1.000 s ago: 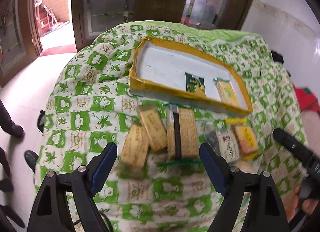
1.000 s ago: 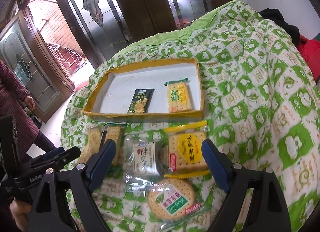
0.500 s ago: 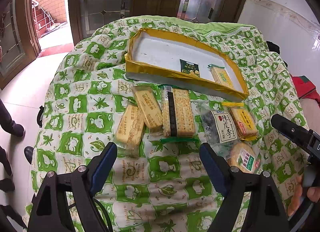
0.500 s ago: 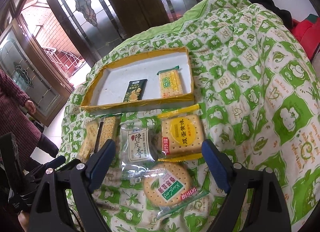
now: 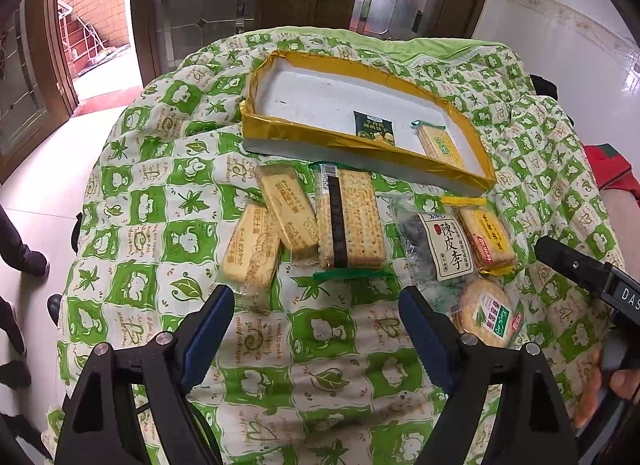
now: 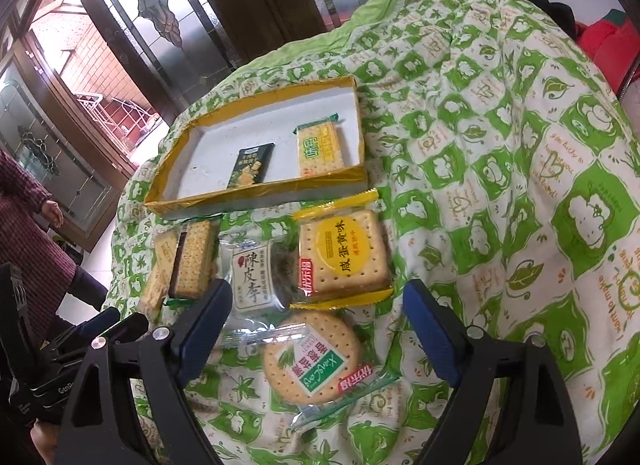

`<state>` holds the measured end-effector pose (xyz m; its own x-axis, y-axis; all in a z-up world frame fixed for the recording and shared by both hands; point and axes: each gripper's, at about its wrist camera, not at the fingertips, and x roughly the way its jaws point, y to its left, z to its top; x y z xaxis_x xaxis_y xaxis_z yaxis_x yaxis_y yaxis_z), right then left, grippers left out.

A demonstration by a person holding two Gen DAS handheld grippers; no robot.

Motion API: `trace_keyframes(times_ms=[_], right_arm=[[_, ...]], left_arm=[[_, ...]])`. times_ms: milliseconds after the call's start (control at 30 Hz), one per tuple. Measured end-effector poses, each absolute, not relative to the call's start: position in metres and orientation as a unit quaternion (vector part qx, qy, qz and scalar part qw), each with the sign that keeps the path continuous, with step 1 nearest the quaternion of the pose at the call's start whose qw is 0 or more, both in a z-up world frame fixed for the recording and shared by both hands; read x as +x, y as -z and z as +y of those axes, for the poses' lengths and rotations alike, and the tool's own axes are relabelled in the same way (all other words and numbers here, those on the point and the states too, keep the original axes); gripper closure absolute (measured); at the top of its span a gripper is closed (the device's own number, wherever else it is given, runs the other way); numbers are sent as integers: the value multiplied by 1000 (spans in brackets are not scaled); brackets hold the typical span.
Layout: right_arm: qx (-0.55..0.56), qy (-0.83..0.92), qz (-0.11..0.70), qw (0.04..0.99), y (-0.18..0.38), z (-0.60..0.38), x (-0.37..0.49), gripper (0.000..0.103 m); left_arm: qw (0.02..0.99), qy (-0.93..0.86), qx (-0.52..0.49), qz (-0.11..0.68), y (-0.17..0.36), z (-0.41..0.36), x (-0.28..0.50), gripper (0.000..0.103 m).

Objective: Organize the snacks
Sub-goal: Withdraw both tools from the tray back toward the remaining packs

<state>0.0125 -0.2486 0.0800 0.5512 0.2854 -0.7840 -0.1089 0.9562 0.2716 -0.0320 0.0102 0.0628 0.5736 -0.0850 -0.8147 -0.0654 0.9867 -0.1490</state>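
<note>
- Underneath, a quilted green-and-white patterned cloth (image 5: 168, 201) covers the tabletop.
- Shallow rectangular gold-foil-rimmed tray (image 5: 320, 136) holds a dark glossy sachet (image 6: 250, 165) and a square cracker pack (image 6: 320, 149).
- Clear crinkly round biscuit wrapper (image 6: 314, 357) lies between the right gripper (image 6: 318, 319) jaws, spread, untouched.
- Left gripper (image 5: 316, 317) jaws spread, empty.

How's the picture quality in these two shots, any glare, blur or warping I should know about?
Left wrist view: strong fisheye bend, dark vignette at the corners, bright wash on the floor beyond the doorway, snack labels sharp. Right wrist view: same curved warp and a tilted frame, glare through the glass door, slight softness at the quilt's far edge, round biscuit in focus.
</note>
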Motion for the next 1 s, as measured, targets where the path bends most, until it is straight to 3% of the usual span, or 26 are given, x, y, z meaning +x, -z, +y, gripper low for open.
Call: trace_keyframes(times_ms=[1000], right_arm=[[69, -116, 510, 849, -60, -240, 39, 16]], left_arm=[[882, 10, -54, 469, -64, -3, 9, 16]])
